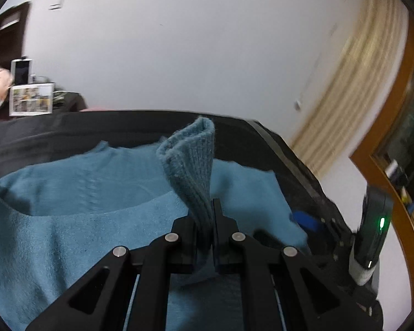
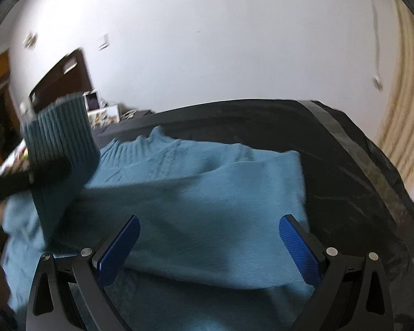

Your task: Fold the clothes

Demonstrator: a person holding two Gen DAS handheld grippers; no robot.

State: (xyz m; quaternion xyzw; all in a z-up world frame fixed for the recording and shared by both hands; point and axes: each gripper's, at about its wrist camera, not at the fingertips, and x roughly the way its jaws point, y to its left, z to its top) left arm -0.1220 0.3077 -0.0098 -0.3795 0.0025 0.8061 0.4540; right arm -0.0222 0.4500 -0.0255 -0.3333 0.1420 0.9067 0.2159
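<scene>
**Inspector:** State of the left tool (image 1: 207, 220)?

**Assistant:** Pressed together on the ribbed cuff (image 1: 191, 165) of the teal sweater (image 1: 69, 234). The cuff stands up out of the jaws, and the sleeve trails down from it onto the body of the garment.

**Inspector:** Where does the sweater lie?

**Assistant:** Spread over a dark, black-covered worktop (image 2: 358, 165), collar toward the far wall. In the right wrist view the lifted cuff hangs over the garment's left portion.

**Inspector:** And the right tool (image 2: 209, 245)?

**Assistant:** Spread wide, blue pads (image 2: 299, 248) apart, holding nothing. It hovers low over the near part of the sweater; whether the pads touch the cloth cannot be told.

**Inspector:** Why that arrangement?

**Assistant:** Judged from the layout, the sleeve is being carried across the body for a fold. The pinch on the cuff gives control of the whole sleeve, while the open right tool appears ready to steady or take the cloth.
</scene>
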